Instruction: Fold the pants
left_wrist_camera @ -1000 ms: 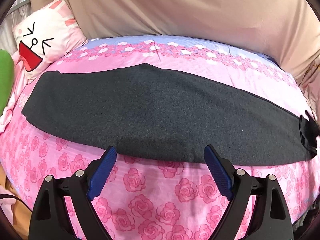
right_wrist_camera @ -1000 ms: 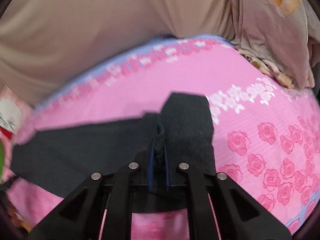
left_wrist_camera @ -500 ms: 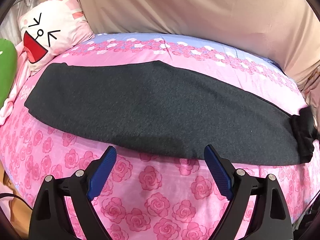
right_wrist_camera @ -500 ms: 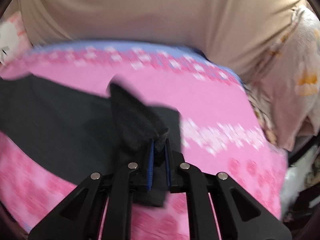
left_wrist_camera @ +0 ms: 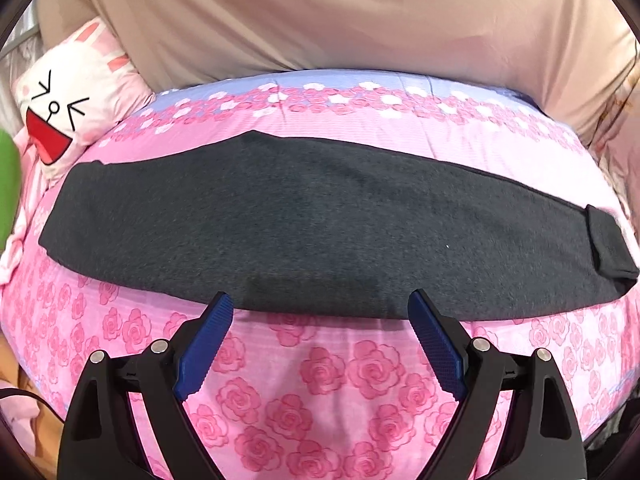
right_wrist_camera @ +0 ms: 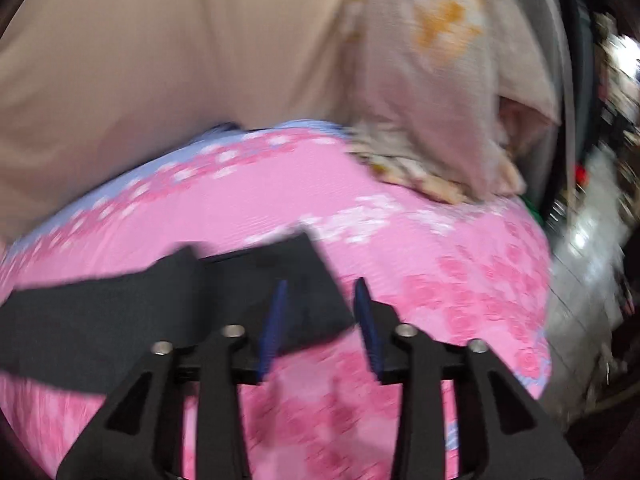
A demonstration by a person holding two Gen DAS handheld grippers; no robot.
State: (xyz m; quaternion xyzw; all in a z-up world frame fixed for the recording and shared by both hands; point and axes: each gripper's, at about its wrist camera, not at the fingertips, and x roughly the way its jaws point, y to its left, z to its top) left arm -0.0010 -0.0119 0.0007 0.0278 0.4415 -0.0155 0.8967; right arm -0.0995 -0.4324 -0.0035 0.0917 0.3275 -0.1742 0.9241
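Note:
Dark grey pants (left_wrist_camera: 304,224) lie folded lengthwise in a long band across the pink rose bedspread (left_wrist_camera: 320,372). Their right end is turned back on itself in a small flap (left_wrist_camera: 608,248). My left gripper (left_wrist_camera: 320,308) hovers open just in front of the pants' near edge, nothing between its blue pads. In the blurred right wrist view the same pants (right_wrist_camera: 120,316) end in that flap (right_wrist_camera: 296,276) right ahead. My right gripper (right_wrist_camera: 320,292) is over the flap's near corner, its jaws opening, and the cloth lies flat below them, not pinched.
A cartoon-face pillow (left_wrist_camera: 68,112) and something green (left_wrist_camera: 8,184) sit at the bed's left end. A beige fabric wall (left_wrist_camera: 340,16) backs the bed. A pale floral blanket (right_wrist_camera: 440,92) is heaped at the right end, with dark clutter (right_wrist_camera: 600,160) beyond the bed edge.
My right gripper was shut on the pants' end, carried it leftward over the leg, then let go and opened; the end now lies flat as a folded flap. The left gripper stayed open.

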